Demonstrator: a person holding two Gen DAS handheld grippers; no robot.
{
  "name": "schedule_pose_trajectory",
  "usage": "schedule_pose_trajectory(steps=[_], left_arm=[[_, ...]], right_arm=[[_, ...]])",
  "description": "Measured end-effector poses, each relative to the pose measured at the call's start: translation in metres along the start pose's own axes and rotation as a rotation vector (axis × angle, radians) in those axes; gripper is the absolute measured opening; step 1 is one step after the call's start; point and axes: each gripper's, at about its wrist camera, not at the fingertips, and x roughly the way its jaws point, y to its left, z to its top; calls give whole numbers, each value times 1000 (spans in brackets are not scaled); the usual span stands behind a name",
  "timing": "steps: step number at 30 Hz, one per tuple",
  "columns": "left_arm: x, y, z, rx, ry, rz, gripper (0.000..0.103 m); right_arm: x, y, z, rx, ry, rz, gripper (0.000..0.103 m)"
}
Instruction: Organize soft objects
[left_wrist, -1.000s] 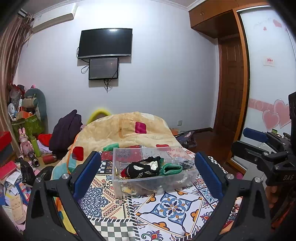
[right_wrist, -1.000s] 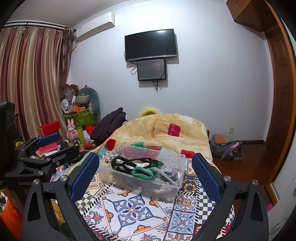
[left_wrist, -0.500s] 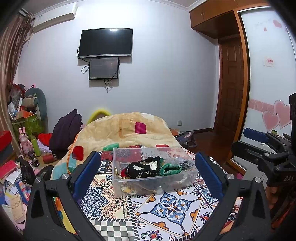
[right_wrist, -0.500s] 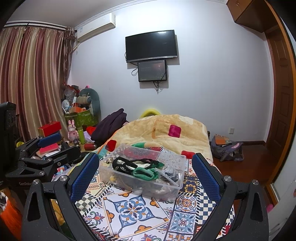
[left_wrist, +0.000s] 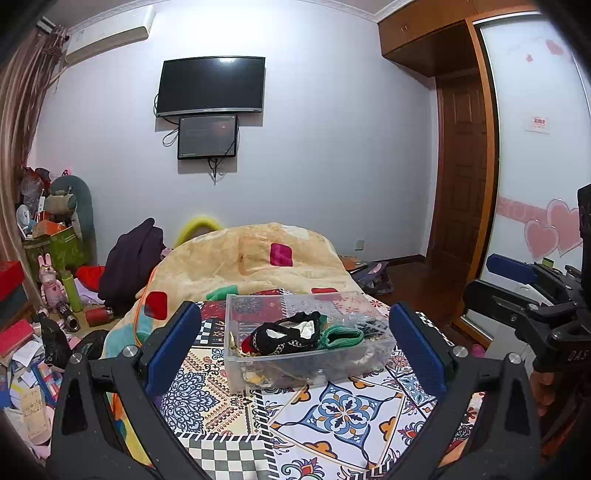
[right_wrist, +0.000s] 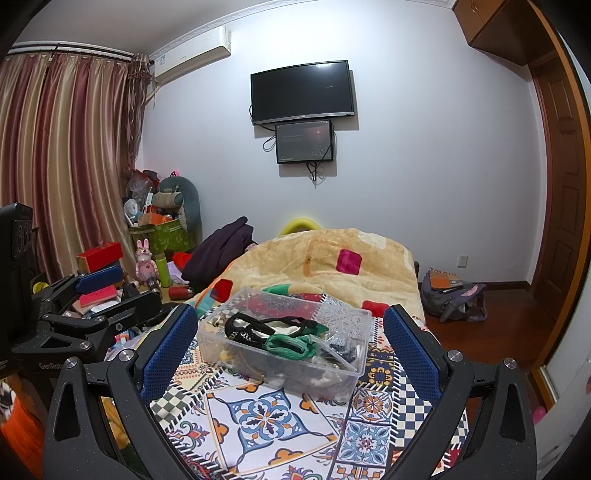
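I hold my left gripper (left_wrist: 295, 343) and my right gripper (right_wrist: 286, 343) up in the air over a bed, both with their blue-padded fingers spread wide apart and nothing between them. Ahead of both lies a clear plastic bin (left_wrist: 306, 369) resting on a patterned bedspread (left_wrist: 343, 406) of bright tile designs. The bin is my landmark. Inside it sit the soft things: a black fabric piece with a white lining (left_wrist: 286, 334) lies toward the bin's left side, and a green knitted band (left_wrist: 340, 338) rests just beside it on the right, touching it. Smaller items lie at the bin's bottom, too jumbled to tell apart. Behind the bin, a tan quilt with red patches (left_wrist: 255, 258) is heaped on the bed. Beyond that, on the white wall, hangs a dark television (left_wrist: 210, 85) with a smaller screen (left_wrist: 207, 136) directly below it. To the bin's left, on the floor, is a clutter of boxes and toys, including a pink rabbit figure (left_wrist: 50, 280).
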Motion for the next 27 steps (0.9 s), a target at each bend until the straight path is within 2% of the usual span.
schedule_pose_trajectory(steps=[14,27], left_arm=[[-4,-4,2,12,-11,-14,103],[-3,-2,3,1,17,-24,103]], right_arm=[[0,1,1,0,0,0,101],[4,1,0,0,31,11,102]])
